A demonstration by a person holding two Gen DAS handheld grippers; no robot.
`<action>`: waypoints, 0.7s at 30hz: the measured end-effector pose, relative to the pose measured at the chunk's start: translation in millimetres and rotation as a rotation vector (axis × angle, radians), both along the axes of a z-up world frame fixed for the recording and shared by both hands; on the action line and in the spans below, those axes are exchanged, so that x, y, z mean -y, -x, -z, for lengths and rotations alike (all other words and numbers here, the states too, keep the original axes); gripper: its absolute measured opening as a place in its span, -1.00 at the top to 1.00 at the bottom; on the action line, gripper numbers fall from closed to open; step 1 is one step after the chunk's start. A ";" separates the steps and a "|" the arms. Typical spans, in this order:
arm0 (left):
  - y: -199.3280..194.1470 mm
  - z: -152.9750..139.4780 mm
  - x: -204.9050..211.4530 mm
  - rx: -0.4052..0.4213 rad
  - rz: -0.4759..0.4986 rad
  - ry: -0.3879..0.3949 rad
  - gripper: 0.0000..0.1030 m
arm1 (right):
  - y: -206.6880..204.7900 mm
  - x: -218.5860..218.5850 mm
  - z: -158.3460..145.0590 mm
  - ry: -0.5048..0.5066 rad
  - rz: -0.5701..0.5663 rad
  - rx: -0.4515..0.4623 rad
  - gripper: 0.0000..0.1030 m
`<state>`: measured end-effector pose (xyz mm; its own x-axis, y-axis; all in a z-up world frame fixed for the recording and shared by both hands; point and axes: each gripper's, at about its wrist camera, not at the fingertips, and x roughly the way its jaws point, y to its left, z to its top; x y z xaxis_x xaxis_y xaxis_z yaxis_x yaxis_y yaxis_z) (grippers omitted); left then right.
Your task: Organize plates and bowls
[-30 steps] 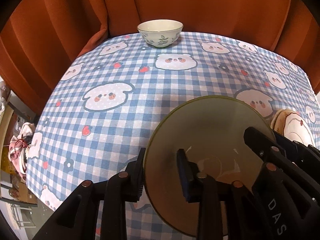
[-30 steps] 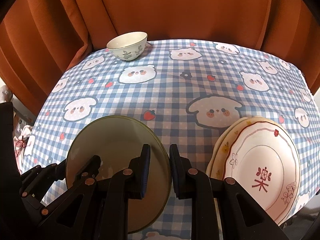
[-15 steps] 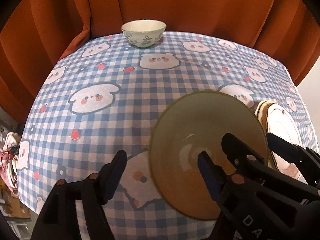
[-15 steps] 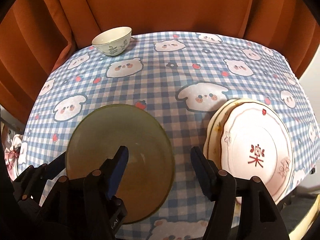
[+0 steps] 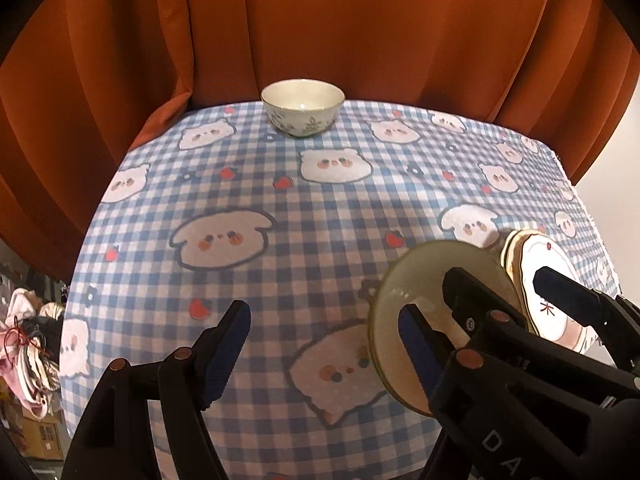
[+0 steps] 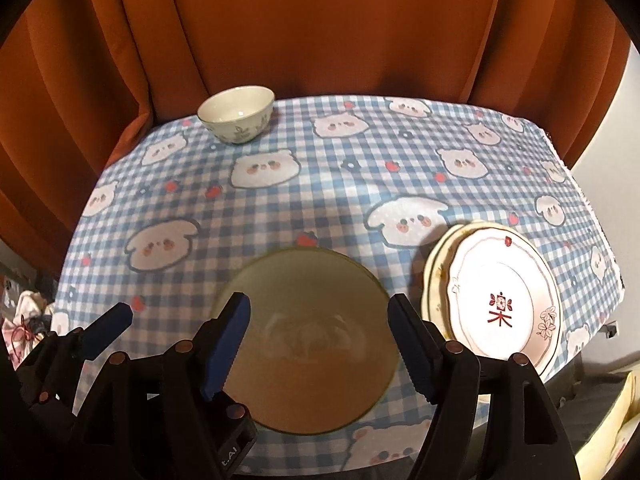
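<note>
Left tool (image 5: 324,350) released, blue pads spread wide, jaws just opened, only checked cloth between them. Right tool (image 6: 320,344) likewise released, jaws just opened further, pads apart and raised above the green glass plate (image 6: 306,340), not pressing on it. From the left wrist view, right tool (image 5: 496,298) crossing in front of that same green glass plate (image 5: 424,280), hiding much of its right half. From the right wrist view, one finger of the left tool (image 6: 108,326) poking in at the lower left, beside the plate but clear of it.

Green glass plate lying flat on the table (image 6: 328,200), toward the near edge, translucent, with the cloth's bear print showing faintly through. Just right of it, nearly touching, a stack of white plates (image 6: 500,300), top one scalloped with a red mark at centre and a small flower on the rim; at least one more rim peeking out beneath on the left side. Stack sitting close to the table's right near corner.

Small white bowl (image 6: 236,118) with leaf pattern upright at the far left of the table, well apart from the plates, hard against the orange curtain (image 6: 320,28). Open stretch of blue-and-white checked tablecloth between bowl and plates. Heap of pale cloth (image 5: 28,344) off the table's left edge, lower down.
</note>
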<state>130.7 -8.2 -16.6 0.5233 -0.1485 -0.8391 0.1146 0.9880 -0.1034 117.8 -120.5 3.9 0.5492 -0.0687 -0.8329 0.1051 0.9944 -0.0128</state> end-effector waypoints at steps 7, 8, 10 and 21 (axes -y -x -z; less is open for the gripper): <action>-11.8 -13.7 -20.0 0.018 -0.021 0.000 -0.52 | -12.2 -20.6 -14.5 0.006 -0.012 0.017 -0.48; -14.6 -15.9 -22.1 0.020 -0.028 0.000 -0.52 | -14.9 -22.5 -16.1 0.005 -0.015 0.020 -0.49; -22.1 -20.8 -26.5 0.026 -0.048 -0.001 -0.52 | -19.4 -25.1 -18.8 0.004 -0.020 0.021 -0.49; -81.7 -45.2 -31.1 0.073 -0.160 -0.031 -0.52 | -94.5 -32.2 -46.1 -0.017 -0.119 0.061 -0.50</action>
